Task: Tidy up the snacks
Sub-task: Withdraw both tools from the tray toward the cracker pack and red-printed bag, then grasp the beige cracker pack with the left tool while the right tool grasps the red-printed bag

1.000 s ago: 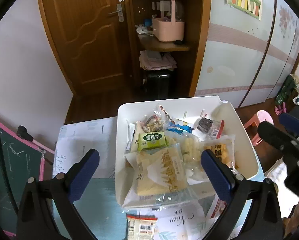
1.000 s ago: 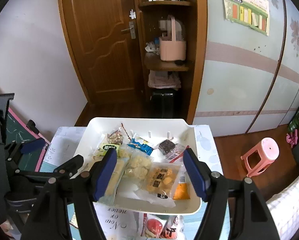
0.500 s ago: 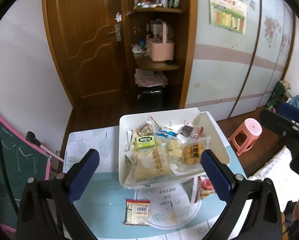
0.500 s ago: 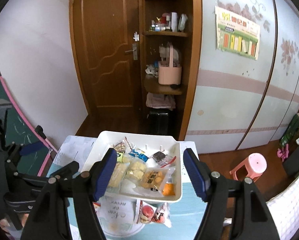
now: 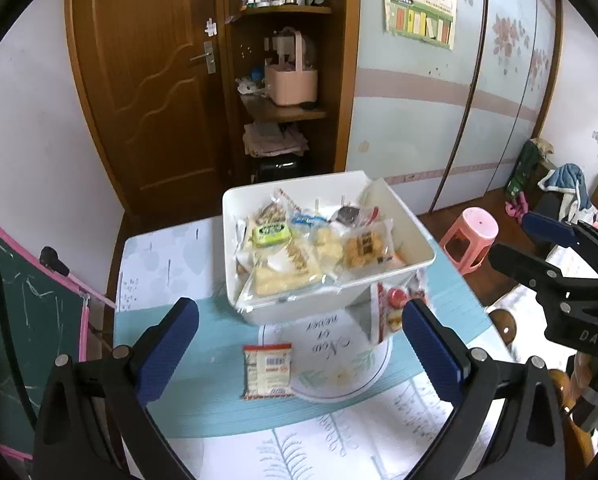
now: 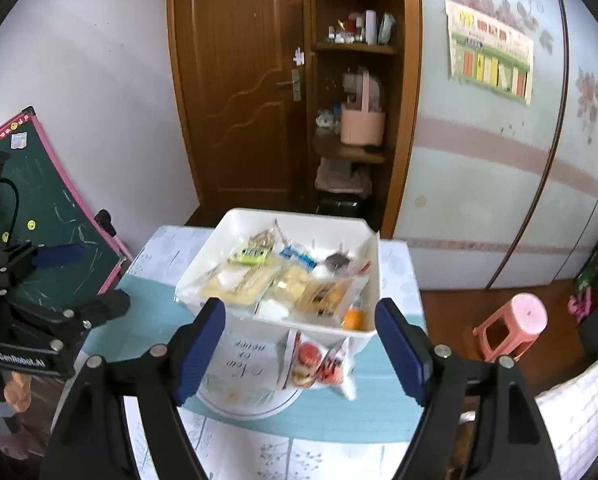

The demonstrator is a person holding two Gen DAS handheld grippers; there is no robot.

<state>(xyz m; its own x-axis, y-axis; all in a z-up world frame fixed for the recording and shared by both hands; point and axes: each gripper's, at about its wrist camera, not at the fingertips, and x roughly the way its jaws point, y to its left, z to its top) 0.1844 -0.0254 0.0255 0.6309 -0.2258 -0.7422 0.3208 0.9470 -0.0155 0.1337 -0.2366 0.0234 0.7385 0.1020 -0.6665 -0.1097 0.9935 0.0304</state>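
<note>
Nearest us, our left gripper (image 5: 299,344) hangs over the table (image 5: 203,396) with its blue fingers (image 5: 167,348) spread wide and nothing between them. Our right gripper (image 6: 299,344) is likewise empty, its jaws widening at this moment, and it points down at the same table from the right. Just past the left fingers a small packet (image 5: 268,371) lies flat on the teal cloth, touching the edge of a round mat (image 5: 339,364) with script on it. On the mat's right side a red-printed packet (image 6: 319,360) leans against the front wall of the white bin (image 5: 379,292). The bin stands at the middle of the table and holds the snacks: a large yellow pastry pack (image 5: 287,268) at the front, a green-labelled pack (image 5: 270,234) behind it, a biscuit pack (image 5: 365,246) to the right, and several smaller packets at the back. Beyond the table we see a pink stool (image 6: 515,324), a wooden door (image 6: 235,92) and a shelf with a pink basket (image 5: 291,84).
</note>
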